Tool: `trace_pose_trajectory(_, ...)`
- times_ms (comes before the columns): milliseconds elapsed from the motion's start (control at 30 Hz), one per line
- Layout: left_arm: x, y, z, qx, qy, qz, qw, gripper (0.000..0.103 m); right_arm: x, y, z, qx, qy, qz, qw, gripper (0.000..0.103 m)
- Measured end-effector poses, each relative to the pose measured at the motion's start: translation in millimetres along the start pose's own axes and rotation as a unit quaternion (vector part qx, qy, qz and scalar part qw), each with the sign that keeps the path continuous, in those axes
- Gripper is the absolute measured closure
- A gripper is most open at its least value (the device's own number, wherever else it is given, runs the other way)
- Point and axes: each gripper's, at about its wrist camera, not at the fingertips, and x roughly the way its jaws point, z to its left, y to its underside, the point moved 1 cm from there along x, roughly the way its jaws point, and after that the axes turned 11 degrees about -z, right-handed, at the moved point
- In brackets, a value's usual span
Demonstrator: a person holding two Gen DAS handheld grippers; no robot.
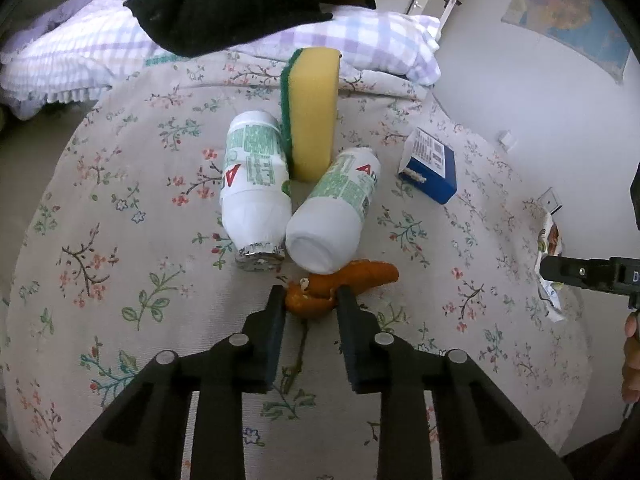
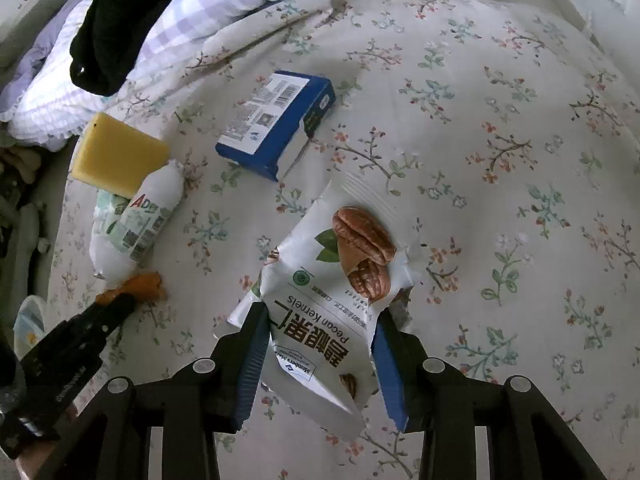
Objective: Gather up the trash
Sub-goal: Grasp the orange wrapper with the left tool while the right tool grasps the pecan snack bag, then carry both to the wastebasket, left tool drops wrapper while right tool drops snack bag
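A piece of orange peel (image 1: 372,272) lies on the floral bedspread (image 1: 120,240), just in front of two white bottles. My left gripper (image 1: 310,294) points down at it, and both black fingers press on the peel's near end. In the right wrist view the same peel (image 2: 148,282) shows at the tip of the left gripper (image 2: 116,308). My right gripper (image 2: 322,312) is shut on a white pecan-kernel packet (image 2: 332,280), its blue pads squeezing the packet's sides. That packet (image 1: 550,240) also shows at the right edge of the left wrist view.
Two white bottles (image 1: 256,184) (image 1: 336,216) lie side by side, with a yellow-green sponge (image 1: 314,112) standing behind them. A blue box (image 1: 432,164) lies to their right. A black garment (image 1: 240,8) rests on a checked pillow (image 1: 80,60) at the back. A wall is on the right.
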Motion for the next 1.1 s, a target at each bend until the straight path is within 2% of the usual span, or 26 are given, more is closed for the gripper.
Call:
trace_pose_trajectory(367,-27.1,-4.2,-6.6,0.013,0.014,-0.008,0.9998,0.082,-7.7,-1.1,9.2,-0.002,-0.002,-0.007,1.0,0.059)
trace_pose_trajectory(633,-60.0,-7.5,6.7,0.01,0.003,-0.027,0.9996,0.082,-15.1,-1.8,35.0,-0.012,-0.016,-0.015,1.0,0.059)
trace_pose_trajectory(1100,-118.9,-6.0,86.0,-0.026,-0.054,-0.041,0.9973,0.082,-3.4,10.1,121.1,-0.064,-0.051,-0.013,0.997,0.059)
